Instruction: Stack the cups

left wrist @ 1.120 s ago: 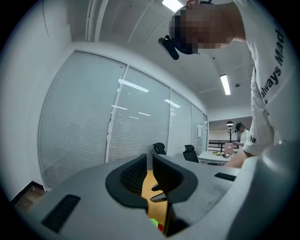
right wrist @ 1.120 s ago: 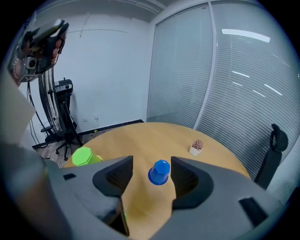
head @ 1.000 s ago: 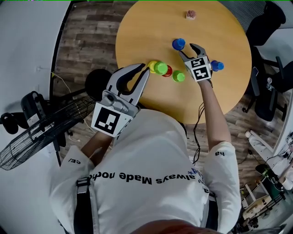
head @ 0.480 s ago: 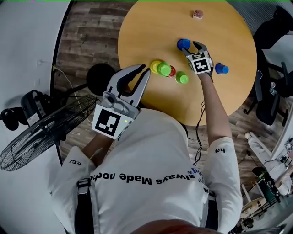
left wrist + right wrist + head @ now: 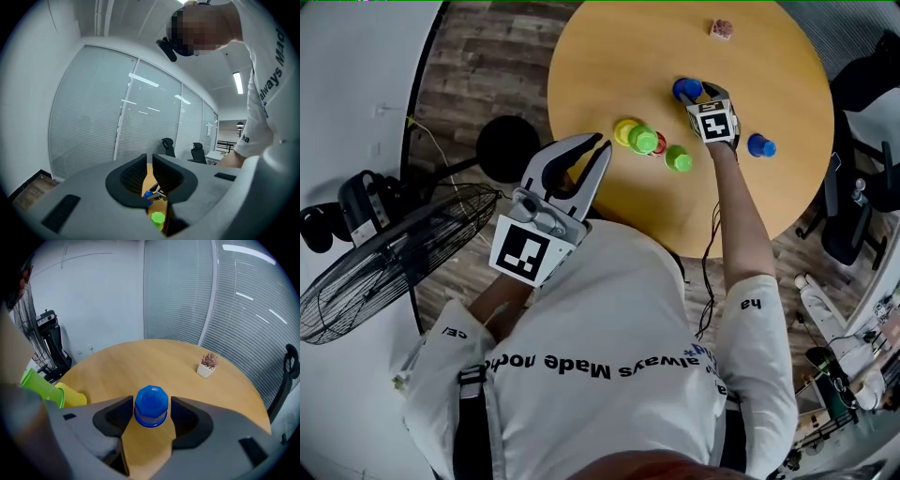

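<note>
Several upturned cups stand on the round wooden table [image 5: 609, 56]. A blue cup [image 5: 684, 88] [image 5: 151, 406] sits between the pads of my right gripper [image 5: 701, 94] [image 5: 151, 414], which stands open around it, pointing steeply down. A second blue cup [image 5: 760, 145] lies to its right. A yellow cup [image 5: 624, 130] [image 5: 71, 397], a green cup [image 5: 643, 140] [image 5: 41, 386] on top of a red cup [image 5: 660, 145], and another green cup [image 5: 678, 158] cluster near the table's near edge. My left gripper [image 5: 602, 144] [image 5: 151, 161] is shut and empty, held off the table near the person's body.
A small potted plant [image 5: 721, 28] [image 5: 206, 365] stands at the table's far side. A floor fan [image 5: 375, 281] is at the left, a black round stool [image 5: 508, 148] beside the table, and office chairs [image 5: 862, 56] at the right.
My right gripper has sunk and moved toward the far blue cup, and its open jaws now straddle it. The left gripper has barely shifted.
</note>
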`<state>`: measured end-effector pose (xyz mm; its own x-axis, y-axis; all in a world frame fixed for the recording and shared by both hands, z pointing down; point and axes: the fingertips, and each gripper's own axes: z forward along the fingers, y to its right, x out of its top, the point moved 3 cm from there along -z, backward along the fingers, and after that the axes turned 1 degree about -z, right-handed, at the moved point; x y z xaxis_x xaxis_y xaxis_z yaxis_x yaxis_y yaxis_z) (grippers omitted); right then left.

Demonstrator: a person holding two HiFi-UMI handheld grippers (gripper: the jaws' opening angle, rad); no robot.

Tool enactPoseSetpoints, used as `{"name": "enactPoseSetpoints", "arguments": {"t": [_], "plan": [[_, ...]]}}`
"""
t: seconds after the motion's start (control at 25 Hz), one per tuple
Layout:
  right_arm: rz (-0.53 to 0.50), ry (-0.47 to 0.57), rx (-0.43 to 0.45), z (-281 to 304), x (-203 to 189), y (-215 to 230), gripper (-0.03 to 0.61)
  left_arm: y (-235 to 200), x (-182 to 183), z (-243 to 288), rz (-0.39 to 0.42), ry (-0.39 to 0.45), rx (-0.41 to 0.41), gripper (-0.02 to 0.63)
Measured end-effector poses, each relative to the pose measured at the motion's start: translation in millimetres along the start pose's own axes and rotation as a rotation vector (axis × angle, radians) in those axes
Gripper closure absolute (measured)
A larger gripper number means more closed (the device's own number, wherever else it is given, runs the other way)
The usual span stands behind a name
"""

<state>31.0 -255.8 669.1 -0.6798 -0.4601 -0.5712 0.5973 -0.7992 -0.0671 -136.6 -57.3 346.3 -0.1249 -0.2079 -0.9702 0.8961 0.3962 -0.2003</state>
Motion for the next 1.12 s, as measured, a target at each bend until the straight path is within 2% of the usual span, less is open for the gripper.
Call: {"name": "enactPoseSetpoints", "arguments": {"t": [0.52,1.12], "plan": [[-0.003,-0.006,0.013,3.2,1.3,-2.8,0.332,0.9,-3.7,-10.0,-0.011,-0.007,0.017,0.56],[-0.049,0.06,-0.011,-65.0,6.8,-12.4,0.333,26.9,10.9,-16.2,0.031,0.037,-0.063,0.56]]}}
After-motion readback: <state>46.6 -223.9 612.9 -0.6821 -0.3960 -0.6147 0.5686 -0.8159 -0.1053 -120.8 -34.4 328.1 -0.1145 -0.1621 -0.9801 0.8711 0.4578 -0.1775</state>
